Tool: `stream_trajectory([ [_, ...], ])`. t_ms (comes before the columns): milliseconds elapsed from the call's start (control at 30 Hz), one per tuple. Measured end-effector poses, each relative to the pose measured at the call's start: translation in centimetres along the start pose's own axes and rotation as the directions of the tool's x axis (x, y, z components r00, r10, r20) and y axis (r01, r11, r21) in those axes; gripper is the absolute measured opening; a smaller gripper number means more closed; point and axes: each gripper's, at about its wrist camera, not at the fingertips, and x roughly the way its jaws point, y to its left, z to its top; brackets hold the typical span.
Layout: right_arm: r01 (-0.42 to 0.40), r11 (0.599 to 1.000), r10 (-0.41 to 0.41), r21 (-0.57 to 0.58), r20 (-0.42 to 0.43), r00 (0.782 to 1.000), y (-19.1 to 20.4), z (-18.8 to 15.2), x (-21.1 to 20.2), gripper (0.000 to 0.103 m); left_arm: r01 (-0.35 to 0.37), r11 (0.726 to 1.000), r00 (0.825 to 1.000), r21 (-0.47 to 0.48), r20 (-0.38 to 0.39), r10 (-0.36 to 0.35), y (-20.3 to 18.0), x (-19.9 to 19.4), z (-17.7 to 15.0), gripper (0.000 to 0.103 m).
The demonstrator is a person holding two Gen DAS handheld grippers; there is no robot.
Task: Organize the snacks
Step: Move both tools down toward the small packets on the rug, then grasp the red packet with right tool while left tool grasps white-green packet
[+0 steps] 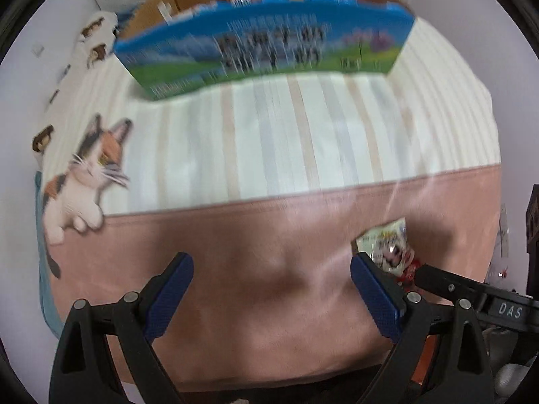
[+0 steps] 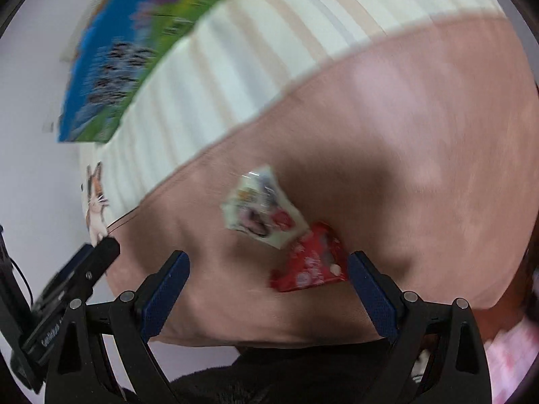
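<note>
Both tools, left tool (image 1: 271, 289) and right tool (image 2: 267, 284), are being held wide open and empty above the white packet (image 2: 261, 210) and red packet (image 2: 311, 262), ready for boxing in the carton (image 1: 262, 47).

A: Any readable text? I only get "DAS" in white on the black body of the right gripper (image 1: 438, 277), seen from my left wrist camera.

B: Box (image 1: 266, 47) print?

A: Smeared, can't read it. The white snack packet (image 2: 261, 210) and red snack packet (image 2: 311, 261) are also blurred. The lettering on the left gripper's (image 2: 101, 252) side is unreadable.
</note>
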Motion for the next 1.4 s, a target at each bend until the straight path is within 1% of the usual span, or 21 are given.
stream_trajectory([
  [100,-0.025,0.997,0.027,0.068,-0.034,0.999,-1.8,-0.2,2.2,0.095,-0.008,1.0,0.999,0.025,-0.042,0.009,-0.7,1.6,-0.5,0.096],
  [167,-0.029,0.994,0.035,0.109,-0.055,0.998,-2.8,-0.3,3.8,0.085,-0.018,0.999,0.998,0.04,-0.059,0.02,-1.2,2.5,-1.0,0.096],
  [233,-0.042,0.99,0.049,0.134,-0.055,0.997,-3.5,-0.3,4.8,0.077,-0.023,0.998,0.997,0.057,-0.076,0.028,-1.7,3.1,-1.4,0.096],
  [267,-0.037,0.989,0.044,0.14,-0.046,0.998,-3.7,-0.3,4.8,0.07,-0.028,0.998,0.996,0.065,-0.078,0.033,-2.0,3.3,-1.6,0.096],
  [300,-0.04,0.989,0.046,0.145,-0.037,0.998,-3.9,-0.4,4.9,0.059,-0.031,0.997,0.996,0.076,-0.079,0.037,-2.3,3.4,-1.8,0.096],
  [333,-0.053,0.987,0.058,0.149,-0.025,0.998,-4.3,-0.4,4.8,0.055,-0.029,0.996,0.996,0.082,-0.082,0.036,-2.5,3.6,-1.8,0.096],
  [433,-0.082,0.986,0.084,0.145,-0.01,0.996,-4.9,-0.5,4.3,0.049,-0.033,0.994,0.996,0.102,-0.082,0.041,-3.1,3.9,-2.0,0.096],
  [467,-0.084,0.987,0.085,0.137,-0.004,0.996,-5.0,-0.6,4.1,0.049,-0.029,0.994,0.996,0.106,-0.084,0.038,-3.3,3.9,-2.0,0.096],
  [533,-0.075,0.99,0.073,0.118,0.017,0.997,-5.2,-0.5,3.1,0.043,-0.023,0.993,0.996,0.113,-0.087,0.032,-3.8,4.0,-1.9,0.096],
  [633,-0.064,0.992,0.059,0.109,0.045,0.997,-5.7,-0.3,1.8,0.043,-0.008,0.992,0.995,0.126,-0.095,0.02,-4.5,4.2,-1.7,0.095],
  [700,-0.064,0.99,0.057,0.124,0.06,0.997,-6.4,-0.1,1.1,0.043,-0.001,0.991,0.995,0.134,-0.099,0.014,-5.1,4.4,-1.8,0.096],
  [767,-0.077,0.989,0.07,0.129,0.058,0.996,-6.9,0.2,1.0,0.043,0.005,0.989,0.994,0.148,-0.106,0.011,-5.9,4.6,-2.0,0.096],
  [833,-0.1,0.985,0.096,0.14,0.033,0.995,-7.4,0.4,1.4,0.046,0.003,0.987,0.994,0.16,-0.106,0.014,-6.3,4.7,-2.1,0.096],
  [900,-0.11,0.981,0.112,0.162,0.0,0.994,-7.8,0.5,2.1,0.053,-0.003,0.985,0.994,0.174,-0.109,0.022,-6.7,4.8,-2.2,0.095],
  [933,-0.113,0.978,0.117,0.173,-0.015,0.993,-7.9,0.6,2.6,0.054,-0.007,0.983,0.993,0.181,-0.111,0.028,-6.9,4.8,-2.3,0.095],
  [967,-0.113,0.978,0.119,0.173,-0.023,0.993,-7.7,0.6,3.1,0.057,-0.012,0.983,0.993,0.186,-0.113,0.033,-7.4,4.8,-2.4,0.095],
  [1033,-0.089,0.983,0.093,0.162,-0.018,0.996,-7.0,0.6,3.8,0.058,-0.018,0.982,0.992,0.19,-0.118,0.041,-7.9,5.1,-2.7,0.095],
  [1067,-0.079,0.985,0.082,0.152,-0.018,0.996,-6.8,0.7,4.0,0.058,-0.021,0.981,0.992,0.19,-0.12,0.044,-7.9,5.2,-2.8,0.095],
  [1167,-0.047,0.992,0.047,0.114,0.008,0.999,-6.4,0.4,3.9,0.038,-0.024,0.981,0.991,0.193,-0.122,0.048,-8.1,5.6,-2.3,0.095],
  [1267,-0.035,0.997,0.031,0.071,0.054,0.998,-6.5,0.2,2.5,0.036,-0.021,0.978,0.991,0.209,-0.122,0.047,-8.0,6.2,-2.2,0.095],
  [1400,-0.01,0.997,0.0,0.073,0.133,0.991,-7.5,0.6,-0.1,0.036,0.024,0.97,0.99,0.243,-0.141,0.011,-9.5,7.0,-2.3,0.095],
])
